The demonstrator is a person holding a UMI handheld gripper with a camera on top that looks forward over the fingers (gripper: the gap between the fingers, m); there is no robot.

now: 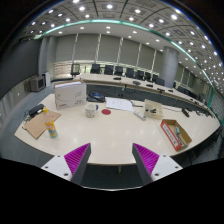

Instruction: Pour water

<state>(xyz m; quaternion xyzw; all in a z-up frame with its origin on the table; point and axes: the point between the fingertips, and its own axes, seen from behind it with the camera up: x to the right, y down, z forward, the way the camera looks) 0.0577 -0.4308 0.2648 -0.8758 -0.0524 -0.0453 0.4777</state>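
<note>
My gripper [111, 158] is open and holds nothing; its two fingers with magenta pads [77, 156] hang above the near edge of a large pale table [110, 128]. A white mug [91, 109] stands on the table well beyond the fingers, to the left of centre. A small yellowish bottle or cup [52, 129] stands nearer, at the left, beside a brown flat thing [40, 124]. No thing is between the fingers.
A white box [70, 95] stands at the back left. Papers [118, 102] lie mid-table, a small carton [151, 109] to the right, an orange-rimmed tray [176, 134] at the right edge. Chairs and a long curved desk [150, 85] stand behind.
</note>
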